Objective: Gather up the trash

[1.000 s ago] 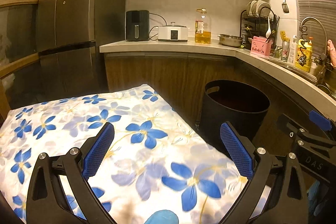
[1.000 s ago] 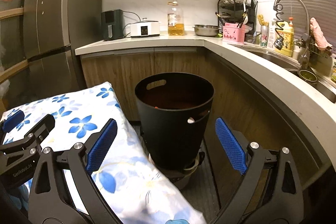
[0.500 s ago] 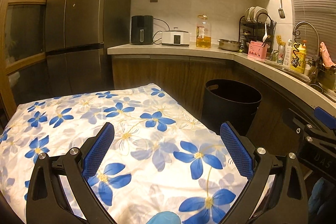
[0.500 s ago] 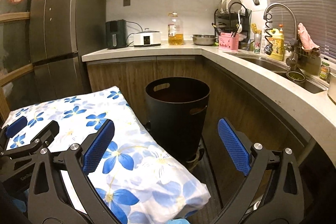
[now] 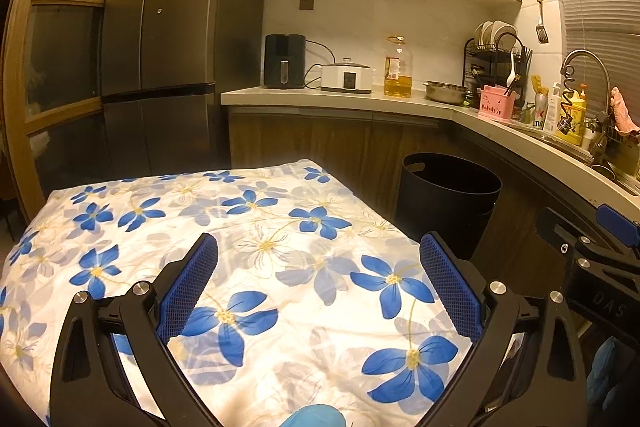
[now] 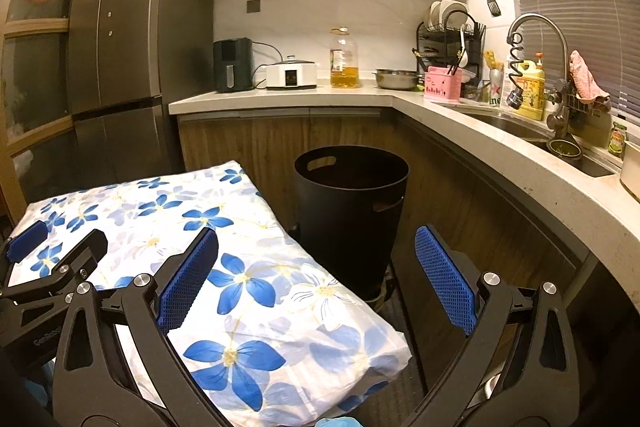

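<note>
One black bin, one floral cloth, one oil bottle, two tongs.

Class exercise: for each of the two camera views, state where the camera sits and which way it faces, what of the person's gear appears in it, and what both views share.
Left wrist: sits on the left gripper, facing over the floral cloth toward the counter; the right gripper's side shows at its right edge.
Right wrist: sits on the right gripper, facing the black bin and sink corner; the left gripper shows at lower left.
Shared: cloth, bin, fridge, counter appliances; both grippers open, empty.
</note>
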`<state>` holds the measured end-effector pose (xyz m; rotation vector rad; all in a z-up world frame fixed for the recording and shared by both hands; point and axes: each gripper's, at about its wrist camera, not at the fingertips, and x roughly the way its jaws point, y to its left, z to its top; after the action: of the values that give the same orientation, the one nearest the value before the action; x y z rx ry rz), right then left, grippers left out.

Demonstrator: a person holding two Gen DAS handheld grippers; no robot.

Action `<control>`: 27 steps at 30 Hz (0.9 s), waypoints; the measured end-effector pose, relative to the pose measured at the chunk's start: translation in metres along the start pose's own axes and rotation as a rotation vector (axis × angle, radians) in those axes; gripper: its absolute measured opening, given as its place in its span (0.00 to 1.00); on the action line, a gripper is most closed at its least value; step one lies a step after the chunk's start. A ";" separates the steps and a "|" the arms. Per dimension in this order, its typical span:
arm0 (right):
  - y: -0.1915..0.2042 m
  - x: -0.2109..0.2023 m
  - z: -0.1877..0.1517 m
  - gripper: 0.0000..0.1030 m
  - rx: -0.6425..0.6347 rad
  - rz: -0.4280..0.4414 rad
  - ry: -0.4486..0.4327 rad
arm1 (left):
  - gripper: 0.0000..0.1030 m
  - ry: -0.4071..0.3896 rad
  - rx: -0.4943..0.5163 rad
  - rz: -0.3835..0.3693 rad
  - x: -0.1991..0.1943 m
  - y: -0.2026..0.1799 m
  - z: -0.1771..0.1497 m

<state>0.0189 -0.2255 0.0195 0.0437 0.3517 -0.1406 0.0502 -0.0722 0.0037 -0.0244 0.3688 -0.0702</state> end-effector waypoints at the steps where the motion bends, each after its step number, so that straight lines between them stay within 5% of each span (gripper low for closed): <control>1: 0.001 -0.001 0.000 0.95 -0.001 0.002 -0.002 | 0.94 0.000 -0.002 0.001 -0.001 0.001 0.000; 27: 0.010 -0.012 -0.002 0.95 -0.003 0.011 -0.003 | 0.94 0.005 -0.008 -0.003 -0.016 0.006 -0.003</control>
<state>0.0089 -0.2142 0.0223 0.0428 0.3486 -0.1291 0.0351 -0.0654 0.0066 -0.0324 0.3735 -0.0716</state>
